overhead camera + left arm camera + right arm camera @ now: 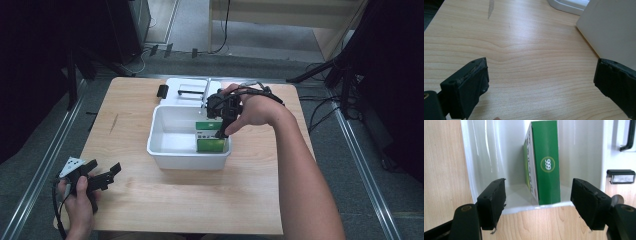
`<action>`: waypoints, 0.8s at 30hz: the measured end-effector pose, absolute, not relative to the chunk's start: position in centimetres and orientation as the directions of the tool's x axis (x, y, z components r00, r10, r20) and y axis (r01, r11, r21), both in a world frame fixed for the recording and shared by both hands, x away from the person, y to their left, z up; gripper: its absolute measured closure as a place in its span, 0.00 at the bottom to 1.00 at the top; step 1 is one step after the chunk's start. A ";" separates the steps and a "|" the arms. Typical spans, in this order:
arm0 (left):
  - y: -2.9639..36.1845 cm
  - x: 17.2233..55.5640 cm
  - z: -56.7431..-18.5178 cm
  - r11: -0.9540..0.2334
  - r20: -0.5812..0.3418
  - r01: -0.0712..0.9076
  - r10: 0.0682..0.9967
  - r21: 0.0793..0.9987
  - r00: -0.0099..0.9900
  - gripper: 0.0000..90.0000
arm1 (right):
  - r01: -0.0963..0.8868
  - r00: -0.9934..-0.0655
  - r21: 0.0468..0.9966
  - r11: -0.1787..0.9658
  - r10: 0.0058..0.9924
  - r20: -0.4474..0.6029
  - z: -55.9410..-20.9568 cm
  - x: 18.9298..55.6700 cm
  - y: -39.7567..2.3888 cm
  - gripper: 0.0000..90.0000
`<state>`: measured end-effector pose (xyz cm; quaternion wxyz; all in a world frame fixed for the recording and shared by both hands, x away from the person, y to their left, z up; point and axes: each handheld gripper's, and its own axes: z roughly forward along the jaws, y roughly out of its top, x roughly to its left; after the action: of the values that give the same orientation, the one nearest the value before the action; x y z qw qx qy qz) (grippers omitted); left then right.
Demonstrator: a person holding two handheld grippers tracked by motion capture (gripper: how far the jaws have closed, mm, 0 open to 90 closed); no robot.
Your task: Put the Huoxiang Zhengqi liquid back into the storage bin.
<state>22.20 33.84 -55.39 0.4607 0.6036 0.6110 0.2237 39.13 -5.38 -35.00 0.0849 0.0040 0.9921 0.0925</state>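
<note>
**Green box stands in the white bin, both grippers wide**

A green box (546, 162) stands on edge inside the white plastic bin (170, 152), against its right wall. The right gripper (537, 202) hovers over the bin's rim, jaws spread, the box between them but untouched. The left gripper (102, 176) rests low over the wooden table (524, 50), jaws apart, holding nothing, well apart from the bin.

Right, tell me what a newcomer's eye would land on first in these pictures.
The bright green cardboard box stands out first, upright against the right-hand wall inside the white plastic tub at the middle of the light wooden table. Next comes the right gripper, jaws open, poised over that box. The left gripper rests open, low at the table's near left corner.
</note>
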 end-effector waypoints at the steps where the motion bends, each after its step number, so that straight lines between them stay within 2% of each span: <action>1: 33.8 22.2 -55.4 0.171 -0.292 0.531 0.944 0.830 0.153 0.01 | 0.005 -0.986 0.186 0.982 0.035 -0.163 -34.9 39.0 -5.6 0.31; 5: 33.8 22.2 -55.4 0.178 -0.298 0.526 0.942 0.831 0.152 0.01 | 0.016 -0.984 0.248 0.969 0.059 -0.168 -34.4 38.9 -6.7 0.29; 12: 33.8 22.2 -55.4 0.177 -0.297 0.523 0.942 0.833 0.154 0.01 | 0.138 -0.966 0.382 0.914 0.209 -0.151 -33.9 38.7 -9.6 0.28; 19: 33.8 22.2 -55.4 0.176 -0.297 0.525 0.942 0.833 0.155 0.01 | 0.226 -0.939 0.472 0.852 0.319 -0.128 -34.7 38.3 -12.2 0.28; 24: 33.8 22.2 -55.4 0.178 -0.298 0.524 0.942 0.833 0.154 0.01 | 0.243 -0.929 0.538 0.807 0.353 -0.109 -35.1 37.8 -13.8 0.26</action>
<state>22.17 33.80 -55.43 0.4652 0.6006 0.6103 0.2245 37.77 -13.85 -35.05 0.1025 0.1578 0.9450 0.2676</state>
